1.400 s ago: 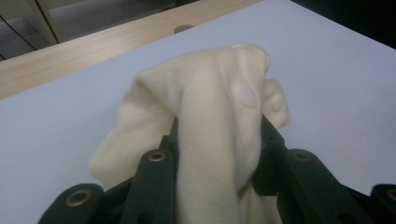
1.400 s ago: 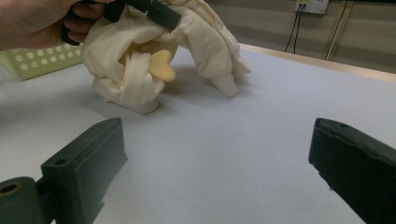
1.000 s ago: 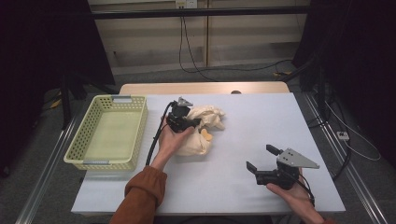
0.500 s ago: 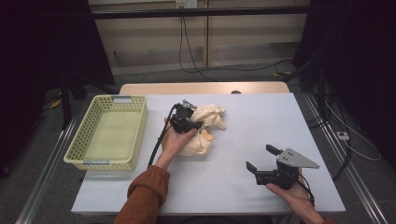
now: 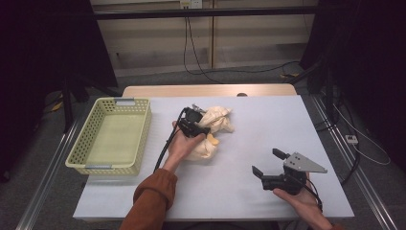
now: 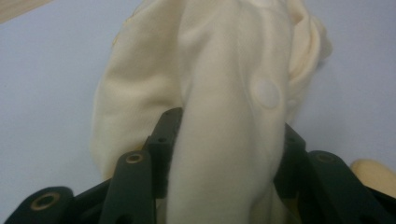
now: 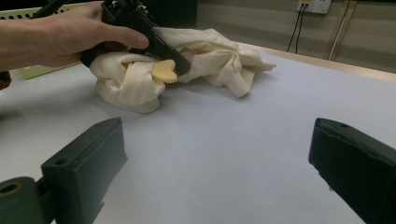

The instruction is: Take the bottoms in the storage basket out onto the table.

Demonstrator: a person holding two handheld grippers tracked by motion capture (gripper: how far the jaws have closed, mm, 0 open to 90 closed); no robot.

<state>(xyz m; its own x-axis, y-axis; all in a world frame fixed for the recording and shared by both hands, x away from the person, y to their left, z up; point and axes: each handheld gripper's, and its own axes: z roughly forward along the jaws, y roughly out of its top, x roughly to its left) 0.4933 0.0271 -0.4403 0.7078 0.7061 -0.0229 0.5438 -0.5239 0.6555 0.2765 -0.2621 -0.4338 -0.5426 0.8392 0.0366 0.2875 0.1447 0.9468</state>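
High view: cream garment (image 5: 210,132) bunched mid-worktop (image 5: 268,201), right of the yellow mesh basket (image 5: 111,136); left tongs (image 5: 197,125) sit on it, right tongs (image 5: 269,163) rest well apart toward the near-right edge, spread wide and empty. Left gripper view: soft cotton fold (one snap button) between jaws that have just been opening, grip looks loosening. Right gripper view: garment lies ahead-left, lumpy, long axis running left-right.

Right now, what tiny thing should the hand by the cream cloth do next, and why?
Probably lift the left gripper clear of the cream cloth. Its jaws have just been opening, though a fold sits between them, and the cloth lies on the table, not in the yellow basket.
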